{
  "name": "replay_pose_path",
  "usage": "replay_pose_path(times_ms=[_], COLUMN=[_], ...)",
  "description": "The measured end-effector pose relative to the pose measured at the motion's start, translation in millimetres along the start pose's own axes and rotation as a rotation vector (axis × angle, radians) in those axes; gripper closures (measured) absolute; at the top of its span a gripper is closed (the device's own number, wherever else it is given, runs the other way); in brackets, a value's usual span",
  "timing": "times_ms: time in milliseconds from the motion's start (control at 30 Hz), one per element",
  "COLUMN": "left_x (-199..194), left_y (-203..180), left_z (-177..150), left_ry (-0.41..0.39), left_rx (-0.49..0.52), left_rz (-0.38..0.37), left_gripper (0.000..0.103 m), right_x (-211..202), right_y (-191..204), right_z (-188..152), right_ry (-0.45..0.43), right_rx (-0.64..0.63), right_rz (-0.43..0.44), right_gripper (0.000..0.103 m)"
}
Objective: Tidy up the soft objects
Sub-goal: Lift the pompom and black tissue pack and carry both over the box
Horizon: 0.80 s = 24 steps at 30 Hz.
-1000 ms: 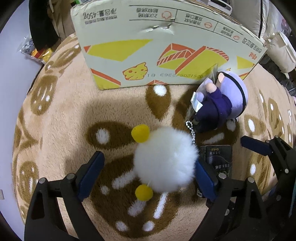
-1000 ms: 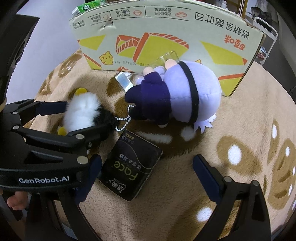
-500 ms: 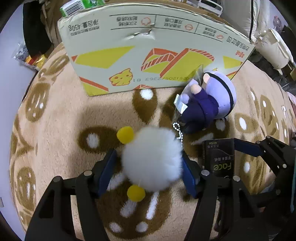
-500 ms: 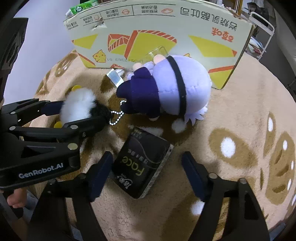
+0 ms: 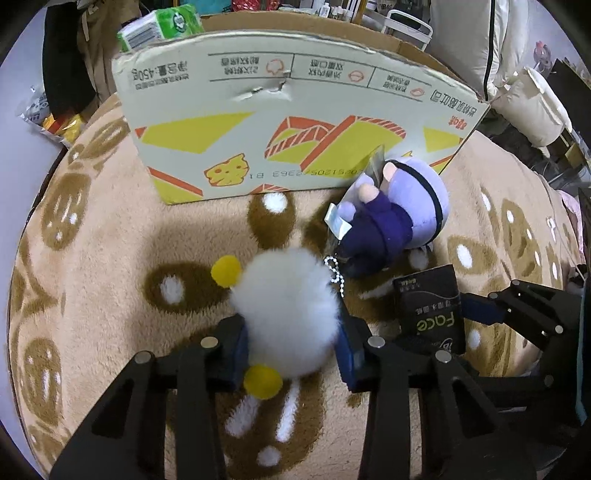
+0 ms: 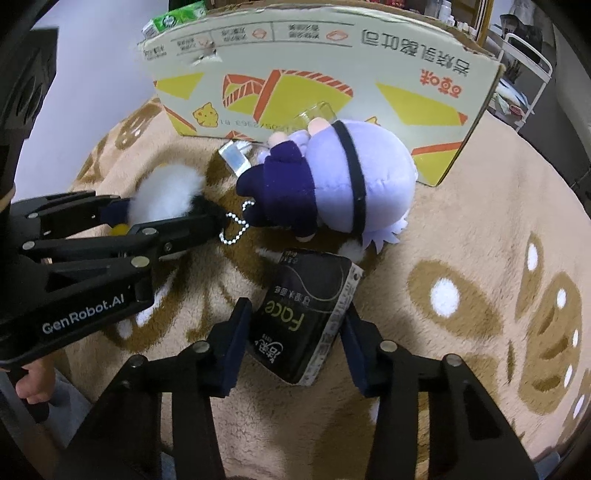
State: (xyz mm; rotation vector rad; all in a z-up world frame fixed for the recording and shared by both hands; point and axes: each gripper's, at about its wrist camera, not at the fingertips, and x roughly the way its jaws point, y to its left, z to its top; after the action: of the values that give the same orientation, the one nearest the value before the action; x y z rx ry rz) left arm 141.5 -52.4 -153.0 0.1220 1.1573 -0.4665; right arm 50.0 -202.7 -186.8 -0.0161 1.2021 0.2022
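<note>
My left gripper (image 5: 291,354) is shut on a white fluffy pom-pom toy (image 5: 288,314) with yellow balls and a bead chain, low over the carpet. It also shows in the right wrist view (image 6: 166,197). My right gripper (image 6: 295,343) has its blue pads against both sides of a black "Face" tissue pack (image 6: 306,314), which also shows in the left wrist view (image 5: 430,306). A purple plush doll (image 6: 332,184) lies beyond the pack against a cardboard box (image 6: 314,81); both also show in the left wrist view, the doll (image 5: 399,218) and the box (image 5: 295,129).
The floor is a beige plush carpet with brown patterns (image 6: 480,277). A green tissue pack (image 5: 162,29) sticks out over the box's left rim. Snack bags (image 5: 48,118) lie at far left, white cushions (image 5: 528,96) at far right.
My left gripper closed on the white pom-pom toy. My right gripper moved forward and closed around the black tissue pack.
</note>
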Motion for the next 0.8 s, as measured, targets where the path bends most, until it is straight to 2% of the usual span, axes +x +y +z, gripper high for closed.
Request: replay_pose_path(times_ms=[267, 467, 633, 800], left_x=[-14, -36, -60, -89], left_y=[14, 11, 6, 4], left_z=[2, -2, -7, -8], left_ry=[-0.049, -0.108, -0.179, -0.283], left_rx=[-0.042, -0.025, -0.009, -0.004], left_rz=[0.005, 0.043, 0.071, 0.105], left_gripper=[0.065, 0.065, 0.065, 0.065], right_x=[-21, -45, -65, -89], right_y=[-23, -40, -47, -53], right_z=[1, 2, 5, 6], right_ry=[-0.057, -0.129, -0.195, -0.277], right_rx=[0.051, 0.099, 0.118, 0.121], right_rz=[0.015, 0.036, 0.052, 0.063], right_gripper=[0.056, 0.057, 0.057, 0.057])
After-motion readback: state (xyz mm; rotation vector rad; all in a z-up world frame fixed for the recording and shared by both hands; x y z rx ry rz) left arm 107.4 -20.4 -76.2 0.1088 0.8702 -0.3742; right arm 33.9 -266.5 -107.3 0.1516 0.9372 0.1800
